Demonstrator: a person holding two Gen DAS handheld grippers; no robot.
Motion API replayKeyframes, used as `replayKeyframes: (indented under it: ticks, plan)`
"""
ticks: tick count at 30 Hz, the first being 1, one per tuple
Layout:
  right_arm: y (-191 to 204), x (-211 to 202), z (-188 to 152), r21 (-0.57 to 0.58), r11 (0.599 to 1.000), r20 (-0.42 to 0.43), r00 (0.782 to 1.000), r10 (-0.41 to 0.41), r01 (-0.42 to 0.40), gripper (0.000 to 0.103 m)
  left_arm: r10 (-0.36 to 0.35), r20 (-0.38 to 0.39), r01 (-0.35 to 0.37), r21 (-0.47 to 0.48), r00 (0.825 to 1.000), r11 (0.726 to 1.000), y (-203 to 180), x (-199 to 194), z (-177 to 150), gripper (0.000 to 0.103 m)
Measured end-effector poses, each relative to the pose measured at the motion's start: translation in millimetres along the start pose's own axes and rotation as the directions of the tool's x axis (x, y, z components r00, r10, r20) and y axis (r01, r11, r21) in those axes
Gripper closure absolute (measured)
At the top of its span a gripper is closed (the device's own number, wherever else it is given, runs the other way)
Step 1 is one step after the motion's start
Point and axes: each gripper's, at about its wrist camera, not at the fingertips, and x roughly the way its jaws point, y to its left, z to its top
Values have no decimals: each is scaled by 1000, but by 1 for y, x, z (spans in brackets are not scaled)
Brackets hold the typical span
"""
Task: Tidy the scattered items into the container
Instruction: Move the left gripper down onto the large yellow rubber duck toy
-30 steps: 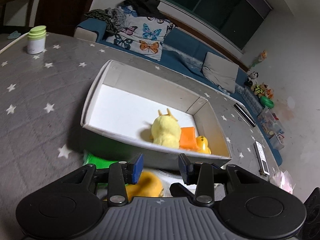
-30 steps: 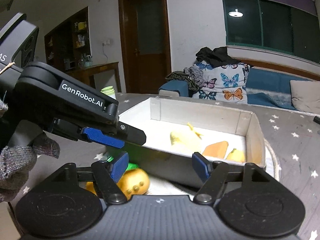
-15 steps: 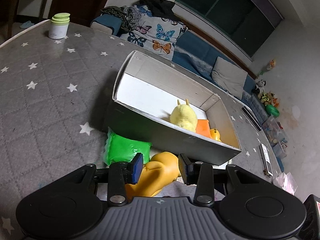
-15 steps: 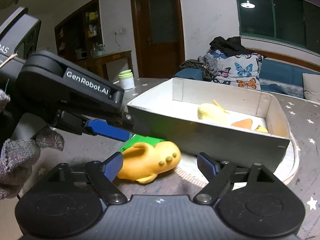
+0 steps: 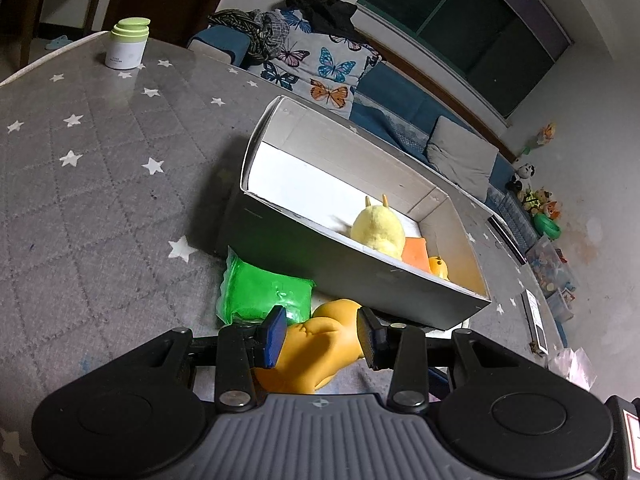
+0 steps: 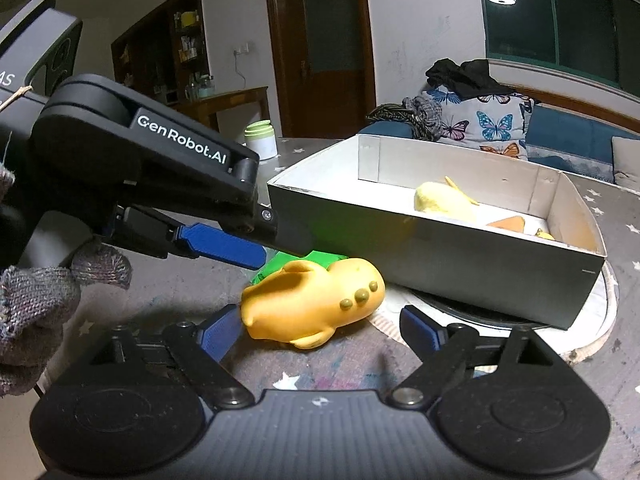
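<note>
An orange squishy toy [image 5: 316, 350] [image 6: 316, 300] lies on the star-patterned table in front of the white box [image 5: 352, 264] [image 6: 440, 240]. A green packet [image 5: 264, 292] [image 6: 320, 258] lies beside it against the box wall. The box holds a yellow plush [image 5: 378, 228] [image 6: 440, 200], an orange block [image 5: 414, 252] and a small yellow toy [image 5: 438, 266]. My left gripper [image 5: 322, 334] is open, hovering over the orange toy; it also shows in the right wrist view [image 6: 224, 244]. My right gripper [image 6: 320, 326] is open, low, with the toy just ahead of its fingers.
A white jar with a green lid [image 5: 126, 44] [image 6: 261, 140] stands at the table's far corner. A round mat [image 6: 592, 328] lies under the box. A remote [image 5: 534, 320] lies at the table's right side. A sofa with butterfly cushions [image 5: 320, 68] is behind.
Both grippers have pulled back from the box and lowered toward the orange toy, which now shows fully. The left jaws have opened wider around it.
</note>
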Motion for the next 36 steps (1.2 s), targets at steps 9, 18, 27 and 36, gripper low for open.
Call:
replayKeyframes:
  ticks: [9, 18, 27, 36]
  plan:
    - [1, 13, 0, 1, 1000, -24, 1000, 5, -5, 14, -15, -15, 15, 13, 1000, 1000, 1, 10, 0, 61]
    - [2, 29, 2, 3, 1000, -51, 999, 10, -10, 13, -16, -30, 16, 7, 999, 1000, 7, 18, 0, 62]
    - [5, 44, 5, -6, 1000, -71, 997, 3, -4, 14, -37, -47, 37, -12, 998, 999, 14, 24, 1, 61]
    - [6, 48, 5, -18, 1000, -78, 997, -3, 1, 15, -33, -50, 34, 11, 998, 999, 11, 23, 0, 61]
